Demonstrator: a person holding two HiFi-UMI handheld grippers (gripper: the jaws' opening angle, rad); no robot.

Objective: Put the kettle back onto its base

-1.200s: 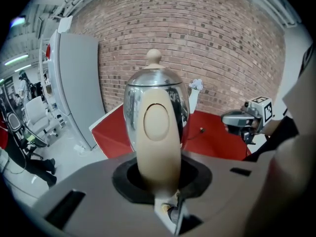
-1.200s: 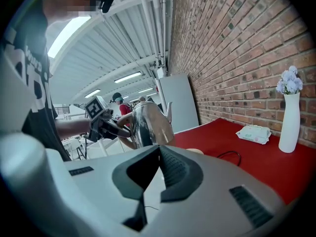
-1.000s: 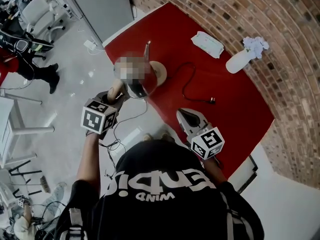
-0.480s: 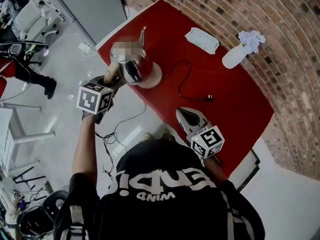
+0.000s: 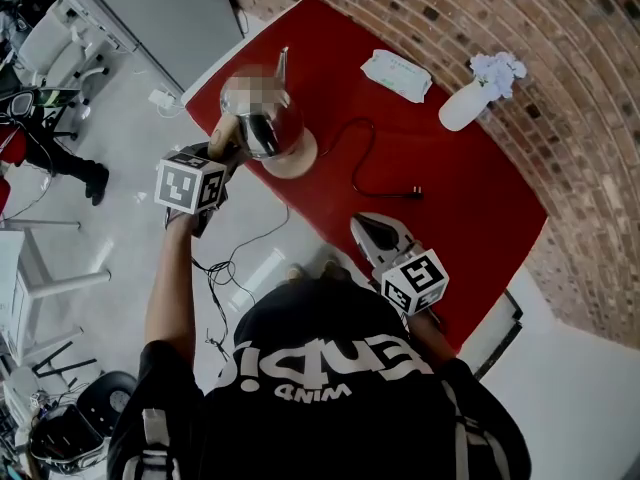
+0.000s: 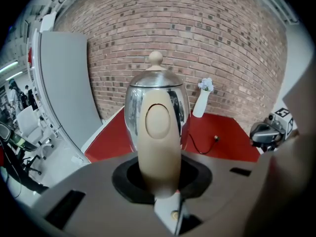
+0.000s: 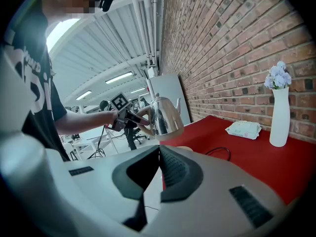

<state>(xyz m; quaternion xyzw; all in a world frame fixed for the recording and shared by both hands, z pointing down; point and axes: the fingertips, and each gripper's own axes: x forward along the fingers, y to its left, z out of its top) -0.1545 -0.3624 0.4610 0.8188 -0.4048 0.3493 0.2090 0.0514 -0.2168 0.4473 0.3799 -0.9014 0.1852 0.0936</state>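
Head view: left gripper (image 5: 222,151) clamps the kettle (image 5: 265,128) by its handle, keeping it upright just above the base (image 5: 298,160) by the counter's (image 5: 450,198) left edge, apparently not yet seated. Right gripper (image 5: 372,233), jaws together and empty, idles at the near edge. A second ago the kettle hung nearer the person; it has since moved along the left edge, over the base.

The polished steel gooseneck kettle (image 5: 268,133), with a tan handle and a tan knob on its lid, hangs roughly upright with its thin spout pointing away from the person and its handle clamped in the left gripper (image 5: 220,155). It hovers just above the round tan base (image 5: 296,160), with a gap visible beneath it in the right gripper view. The base lies flat near a corner of the red table (image 5: 450,198), and its black cord (image 5: 365,168) trails across the cloth.
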